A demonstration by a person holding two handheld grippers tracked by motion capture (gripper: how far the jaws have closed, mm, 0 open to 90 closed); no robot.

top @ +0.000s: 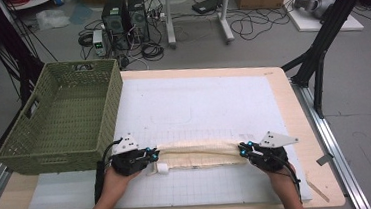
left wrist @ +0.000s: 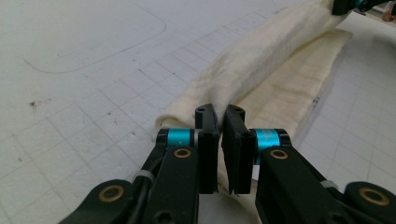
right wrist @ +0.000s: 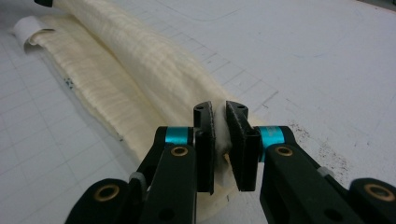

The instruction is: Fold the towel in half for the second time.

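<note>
At far left, an olive-green woven plastic basket (top: pixel 62 119) stands on the table's left edge, overhanging the white gridded mat (top: pixel 198 103). Just right of it, the left gripper (top: pixel 153 155) is clenched on the left end of a cream ribbed cloth (top: pixel 202 153), folded into a long strip lying across the mat's near half. The cloth's white tag (top: pixel 162 168) curls beside that end. The right gripper (top: pixel 243 150) is clenched on the right end.
</note>
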